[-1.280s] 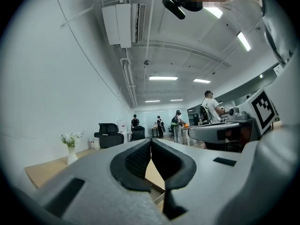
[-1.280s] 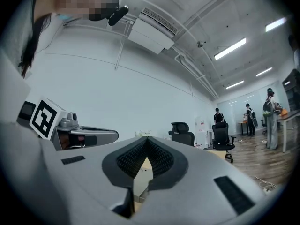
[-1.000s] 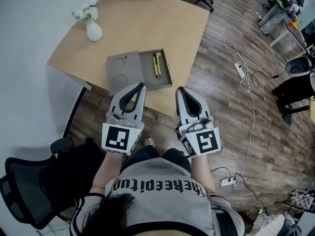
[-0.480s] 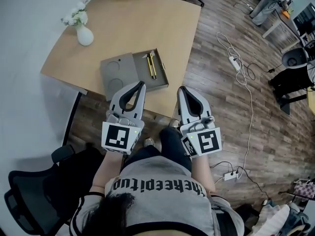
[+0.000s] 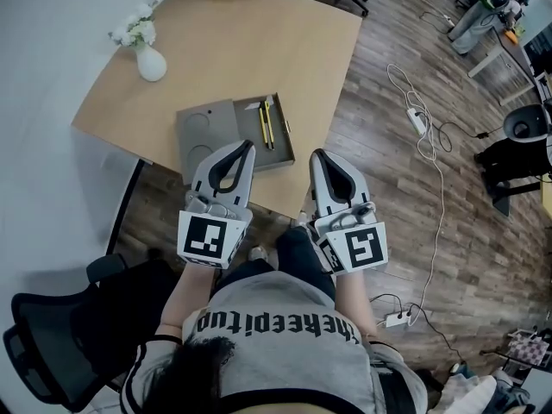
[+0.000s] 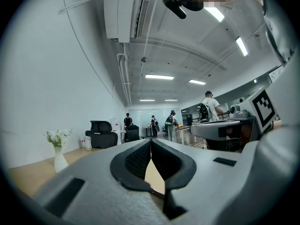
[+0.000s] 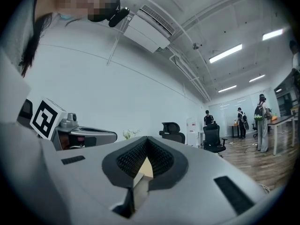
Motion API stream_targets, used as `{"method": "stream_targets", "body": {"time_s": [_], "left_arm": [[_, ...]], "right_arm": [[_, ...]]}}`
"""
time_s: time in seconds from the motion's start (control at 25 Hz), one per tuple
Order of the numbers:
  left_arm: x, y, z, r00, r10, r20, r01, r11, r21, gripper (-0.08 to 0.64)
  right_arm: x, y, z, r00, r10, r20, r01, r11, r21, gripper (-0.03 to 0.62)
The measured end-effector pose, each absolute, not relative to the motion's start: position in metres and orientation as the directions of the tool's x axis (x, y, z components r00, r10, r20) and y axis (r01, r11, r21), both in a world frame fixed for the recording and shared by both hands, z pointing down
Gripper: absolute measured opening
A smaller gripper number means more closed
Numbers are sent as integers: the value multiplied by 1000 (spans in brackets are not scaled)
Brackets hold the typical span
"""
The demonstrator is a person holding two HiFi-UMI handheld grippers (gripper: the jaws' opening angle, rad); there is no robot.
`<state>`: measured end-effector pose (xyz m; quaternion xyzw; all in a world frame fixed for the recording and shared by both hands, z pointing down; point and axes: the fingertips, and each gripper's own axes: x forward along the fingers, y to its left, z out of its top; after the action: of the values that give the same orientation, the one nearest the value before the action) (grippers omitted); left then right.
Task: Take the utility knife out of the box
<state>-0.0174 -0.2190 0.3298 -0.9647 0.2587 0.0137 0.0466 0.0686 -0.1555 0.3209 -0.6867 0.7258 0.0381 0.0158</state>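
Yellow-and-black plastic, prob. w/ a metal blade inside: we're reading the utility knife (image 5: pixel 265 122) as light, stiff & a bit slick. It's lying lengthwise in the tray half of the open grey box (image 5: pixel 205 134), w/ the lid half flat to the tray's left. We're judging mid-body as the spot to pinch, across the narrow width & away from the blade end. Which end that is, we can't tell. It's sitting low inside the box walls, so we're expecting to come in from above w/ jaws opened just enough, not from the side. A thin item is lying beside it in the tray, too small to name.

Left gripper (image 5: pixel 247 147) is hovering at the box's near side and right gripper (image 5: pixel 316 156) just right of the box's near corner. Both have jaws together w/ nothing between them.

Room: the box is sitting close to the near edge of the table (image 5: pixel 259 41), so a slip toward us is risking a drop to the floor. Beyond the box there's open wood. The vase (image 5: pixel 151 61) is standing well apart, far-left of the box.
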Motion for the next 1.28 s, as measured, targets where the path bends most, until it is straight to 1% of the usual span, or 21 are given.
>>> {"method": "stream_targets", "body": {"time_s": [0.6, 0.88, 1.0, 1.28], "left_arm": [[42, -262, 328, 807, -590, -24, -590, -805, -69, 18], [56, -283, 336, 757, -654, 4, -653, -756, -39, 18], [59, -292, 341, 738, -674, 4, -673, -737, -58, 18], [72, -305, 358, 690, -722, 55, -722, -692, -17, 18]], "right_arm": [[132, -211, 322, -174, -983, -55, -985, 173, 18, 6], [149, -239, 330, -248, -968, -35, -969, 248, 15, 6], [154, -250, 333, -277, -961, -27, -961, 276, 11, 6], [169, -271, 347, -330, -944, 5, -944, 330, 8, 6]]}}
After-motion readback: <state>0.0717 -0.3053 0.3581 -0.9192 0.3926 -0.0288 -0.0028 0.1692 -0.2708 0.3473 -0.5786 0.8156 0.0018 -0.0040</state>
